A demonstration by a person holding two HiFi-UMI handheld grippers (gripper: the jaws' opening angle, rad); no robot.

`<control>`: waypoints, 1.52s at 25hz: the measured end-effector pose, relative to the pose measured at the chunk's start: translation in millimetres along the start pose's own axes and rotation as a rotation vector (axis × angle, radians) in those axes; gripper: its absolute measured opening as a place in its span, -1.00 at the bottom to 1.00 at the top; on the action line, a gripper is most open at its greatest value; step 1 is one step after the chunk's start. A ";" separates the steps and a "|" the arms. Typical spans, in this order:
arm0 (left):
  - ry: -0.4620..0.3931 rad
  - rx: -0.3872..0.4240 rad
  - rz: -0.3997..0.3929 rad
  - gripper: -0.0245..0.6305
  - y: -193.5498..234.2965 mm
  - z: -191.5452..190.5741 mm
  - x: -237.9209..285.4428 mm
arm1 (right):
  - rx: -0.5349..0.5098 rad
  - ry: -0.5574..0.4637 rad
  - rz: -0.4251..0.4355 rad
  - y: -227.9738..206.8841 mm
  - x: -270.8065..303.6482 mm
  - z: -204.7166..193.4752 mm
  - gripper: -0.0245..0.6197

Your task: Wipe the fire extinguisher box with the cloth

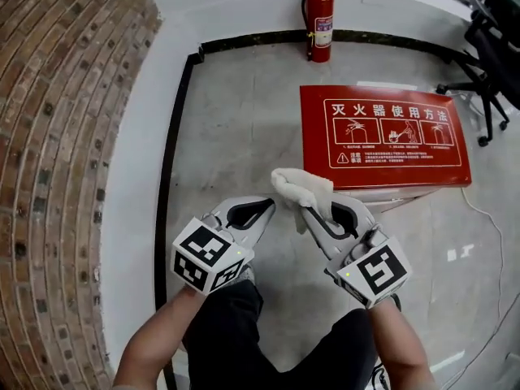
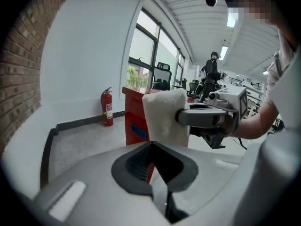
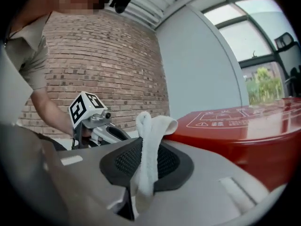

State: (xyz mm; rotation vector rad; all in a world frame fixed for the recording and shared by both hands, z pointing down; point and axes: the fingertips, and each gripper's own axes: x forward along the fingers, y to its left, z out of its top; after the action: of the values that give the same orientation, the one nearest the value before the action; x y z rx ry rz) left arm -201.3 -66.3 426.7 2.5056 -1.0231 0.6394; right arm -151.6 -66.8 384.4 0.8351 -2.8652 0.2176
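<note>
The red fire extinguisher box (image 1: 383,138) lies flat on the floor with its white instruction panel facing up. My right gripper (image 1: 318,210) is shut on a white cloth (image 1: 302,188), which bunches above its jaws just short of the box's near left corner. In the right gripper view the cloth (image 3: 148,149) stands clamped between the jaws, with the box (image 3: 235,126) close behind. My left gripper (image 1: 262,210) hangs beside it on the left, shut with nothing in it. The left gripper view shows the cloth (image 2: 164,117) held by the right gripper (image 2: 207,117) in front of the box (image 2: 134,124).
A red fire extinguisher (image 1: 319,21) stands against the far wall. A curved brick wall (image 1: 57,153) rises at the left. An office chair (image 1: 487,63) stands at the far right, and a thin cable (image 1: 487,218) runs over the floor. A person (image 2: 211,74) stands far off.
</note>
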 end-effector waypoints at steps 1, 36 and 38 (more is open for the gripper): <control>-0.017 0.016 0.011 -0.93 -0.4 0.3 2.2 | -0.031 -0.023 0.002 -0.3 -1.7 -3.8 -0.67; -0.092 0.175 -0.020 -0.93 -121.4 -32.9 128.5 | 0.062 -0.186 -0.695 -241.5 -263.4 -126.6 -0.66; -0.077 0.161 -0.018 -0.93 -115.9 -43.7 131.8 | 0.041 -0.172 -0.633 -224.5 -241.5 -136.2 -0.66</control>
State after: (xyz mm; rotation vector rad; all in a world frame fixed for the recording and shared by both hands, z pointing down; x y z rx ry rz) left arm -45.6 -41.0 515.2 2.6947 -1.0112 0.6488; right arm 185.4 -103.9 495.3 1.7763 -2.5717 0.1280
